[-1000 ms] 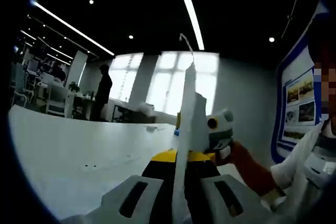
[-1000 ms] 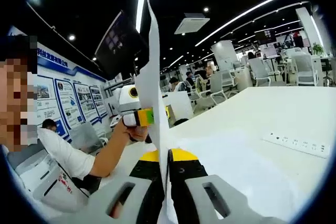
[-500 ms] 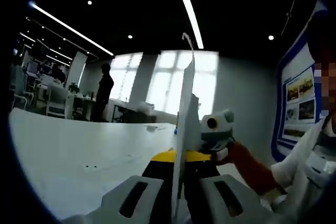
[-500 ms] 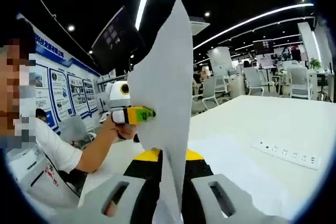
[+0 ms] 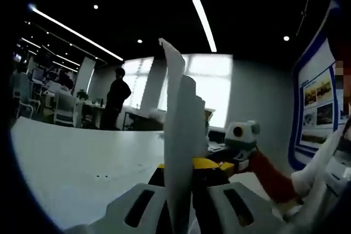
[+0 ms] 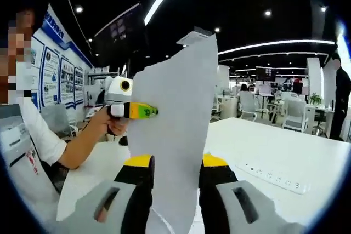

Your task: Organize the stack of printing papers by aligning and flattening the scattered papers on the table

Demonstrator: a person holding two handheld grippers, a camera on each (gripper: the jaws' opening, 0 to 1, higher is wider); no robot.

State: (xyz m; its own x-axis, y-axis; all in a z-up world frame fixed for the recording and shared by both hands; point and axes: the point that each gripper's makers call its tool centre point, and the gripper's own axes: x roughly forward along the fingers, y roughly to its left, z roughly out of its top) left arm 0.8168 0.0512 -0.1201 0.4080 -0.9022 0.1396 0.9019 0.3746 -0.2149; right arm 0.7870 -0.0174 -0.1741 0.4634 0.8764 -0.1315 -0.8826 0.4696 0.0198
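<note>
While clamped between both sets of jaws, printing papers (image 5: 180, 152) raised off the table (image 5: 71, 163) and stood on edge, running up the middle of the left gripper view as a thin, slightly fanned sheaf. Left gripper (image 5: 181, 201) closed on the near lower edge of the sheaf, grey jaws pressed to either side of it. Right gripper (image 6: 173, 201) likewise closed on the papers (image 6: 175, 141), seen there broadside as a grey, ragged-topped sheet rising between the jaws. In the left gripper view, right gripper (image 5: 241, 135) seen to the right of the sheaf and farther off, held by a hand with an orange-red sleeve (image 5: 271, 176). In the right gripper view, left gripper (image 6: 129, 108) meeting the left edge of the papers, held by a bare hand (image 6: 109, 127). White table (image 6: 285, 152) spread below and beyond, with a white power strip (image 6: 271, 175) lying on it at the right. Far across the room, office chairs (image 6: 293, 114) and a standing person (image 5: 116, 100) against bright windows (image 5: 211, 89). Blue-framed poster boards (image 6: 52, 78) on the wall at the left.
</note>
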